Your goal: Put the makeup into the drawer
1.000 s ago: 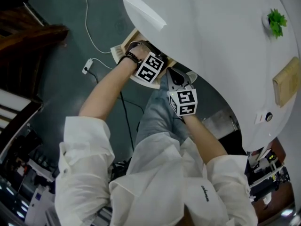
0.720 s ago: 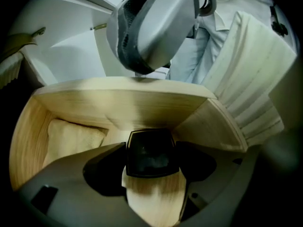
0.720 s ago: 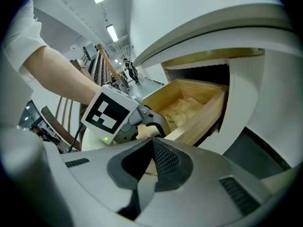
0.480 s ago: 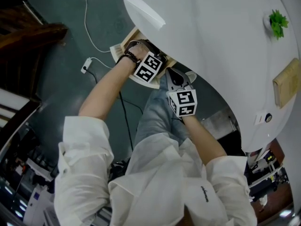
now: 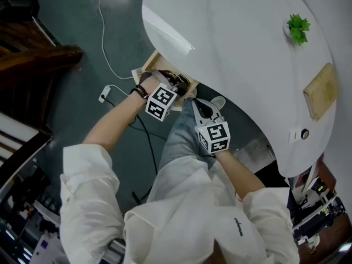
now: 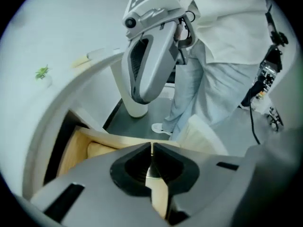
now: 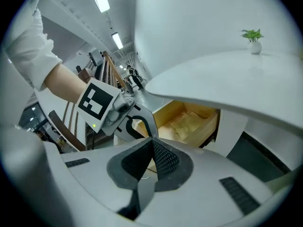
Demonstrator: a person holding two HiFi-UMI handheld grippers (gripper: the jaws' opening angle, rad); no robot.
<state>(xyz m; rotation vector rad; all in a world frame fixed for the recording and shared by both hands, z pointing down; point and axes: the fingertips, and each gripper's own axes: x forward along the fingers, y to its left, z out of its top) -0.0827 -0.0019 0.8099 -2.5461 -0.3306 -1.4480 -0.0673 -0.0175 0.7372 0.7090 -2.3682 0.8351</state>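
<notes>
Makeup [image 7: 187, 119], seemingly the yellowish bundle, in open drawer [image 7: 209, 125].
Left gripper [image 6: 151, 148] has just closed its jaws tip to tip on nothing; right gripper [image 7: 152, 142] also has its jaws together, empty.

No legible txt, labels or nos.

Our head view steeply down on the curved white table [image 5: 242, 48], both gripper views close behind their jaws, facing each other, all sharing the open pale wooden drawer [image 5: 147, 65].
</notes>
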